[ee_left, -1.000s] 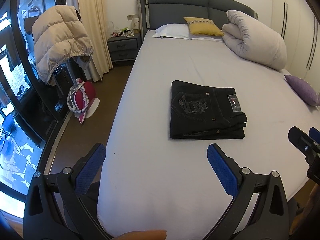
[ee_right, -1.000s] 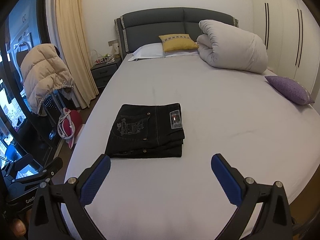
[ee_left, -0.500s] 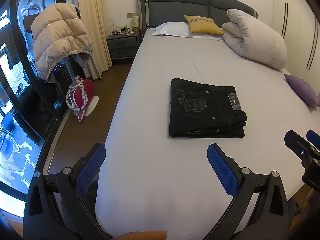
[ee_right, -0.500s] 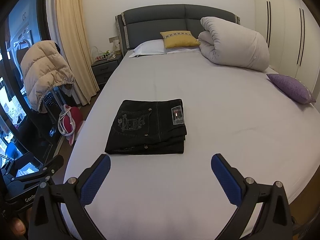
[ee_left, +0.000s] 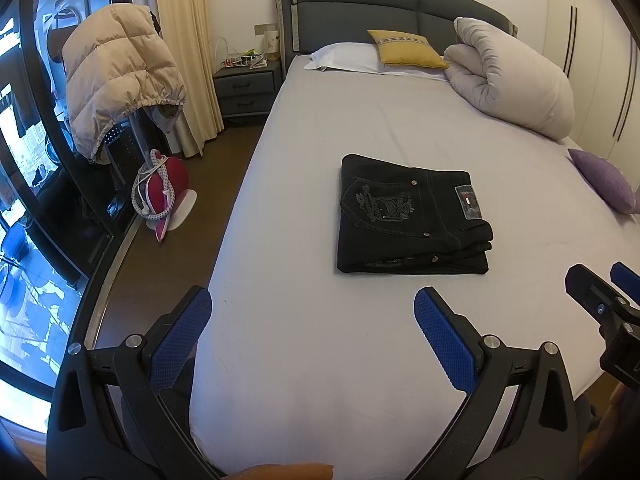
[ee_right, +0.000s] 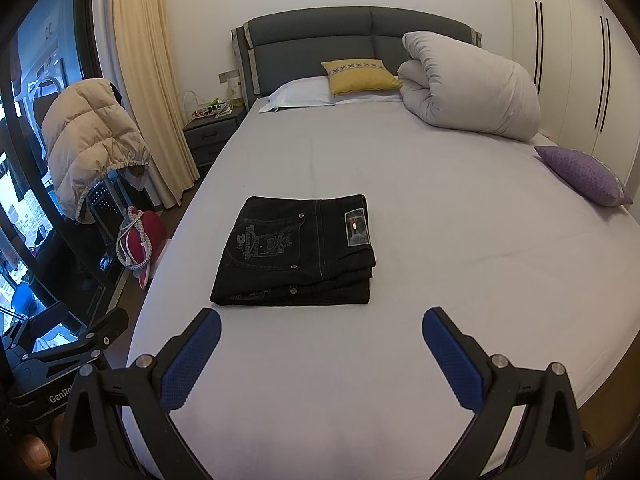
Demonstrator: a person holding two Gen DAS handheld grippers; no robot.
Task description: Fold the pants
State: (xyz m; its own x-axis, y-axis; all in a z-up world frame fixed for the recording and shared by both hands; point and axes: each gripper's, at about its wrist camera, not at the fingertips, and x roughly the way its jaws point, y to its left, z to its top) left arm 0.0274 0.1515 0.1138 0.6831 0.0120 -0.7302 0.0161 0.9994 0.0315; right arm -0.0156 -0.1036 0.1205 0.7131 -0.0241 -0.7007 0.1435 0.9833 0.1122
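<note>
Black pants (ee_left: 412, 220) lie folded into a compact rectangle on the grey bed sheet (ee_left: 360, 360), back pocket and label up; they also show in the right wrist view (ee_right: 296, 252). My left gripper (ee_left: 312, 320) is open and empty, held near the foot of the bed, well short of the pants. My right gripper (ee_right: 320, 340) is open and empty, just in front of the pants' near edge. The right gripper's side shows at the right of the left wrist view (ee_left: 600, 304).
A rolled white duvet (ee_left: 516, 80), a yellow cushion (ee_left: 404, 48) and a white pillow (ee_left: 344, 58) lie at the headboard end. A purple cushion (ee_right: 584, 174) lies at the right edge. Left of the bed are a nightstand (ee_left: 246, 90), a puffer jacket (ee_left: 116, 76) and a red iron (ee_left: 164, 192).
Both grippers have drawn back and risen slightly, so the pants sit a little farther off in view. The pants have not moved. Both grippers stay open.
</note>
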